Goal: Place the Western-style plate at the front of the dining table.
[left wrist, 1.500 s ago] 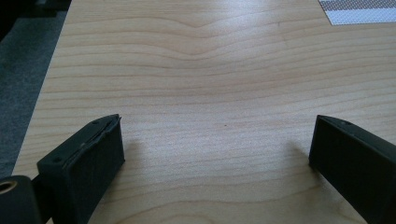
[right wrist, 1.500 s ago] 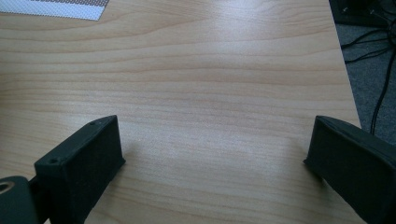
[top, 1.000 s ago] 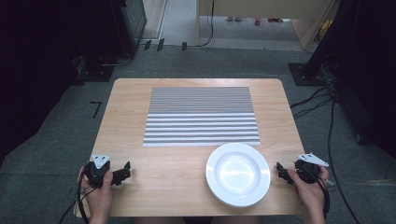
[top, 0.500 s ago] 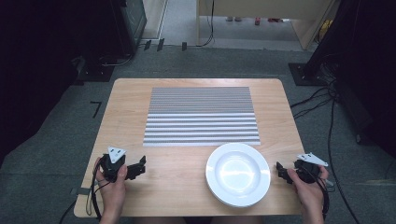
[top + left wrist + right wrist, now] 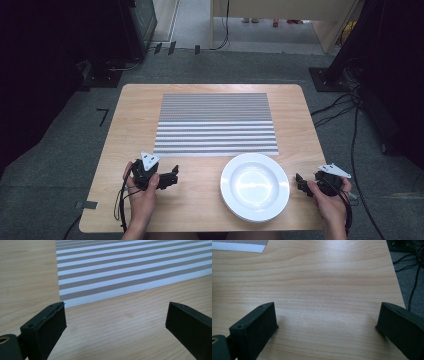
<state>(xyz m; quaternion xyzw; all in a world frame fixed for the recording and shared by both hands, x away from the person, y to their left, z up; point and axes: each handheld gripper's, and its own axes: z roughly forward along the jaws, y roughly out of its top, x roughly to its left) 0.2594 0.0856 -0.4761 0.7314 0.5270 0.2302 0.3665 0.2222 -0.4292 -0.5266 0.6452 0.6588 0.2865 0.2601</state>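
A white plate lies on the wooden table near its front edge, right of centre. Behind it a grey-and-white striped placemat lies flat. My left gripper rests low over the wood to the left of the plate, pointing right, its jaws wide open and holding nothing. In the left gripper view the placemat's near corner lies just ahead of the left gripper. My right gripper sits just right of the plate, open and apart from it, with bare wood between its jaws.
The table's right edge runs close to my right gripper, with grey floor and cables beyond it. Dark equipment stands flank the table on the carpet. A corner of the placemat shows far ahead in the right gripper view.
My left gripper has moved right from the table's left edge toward the middle, ending closer to the plate. The right gripper has stayed in place.
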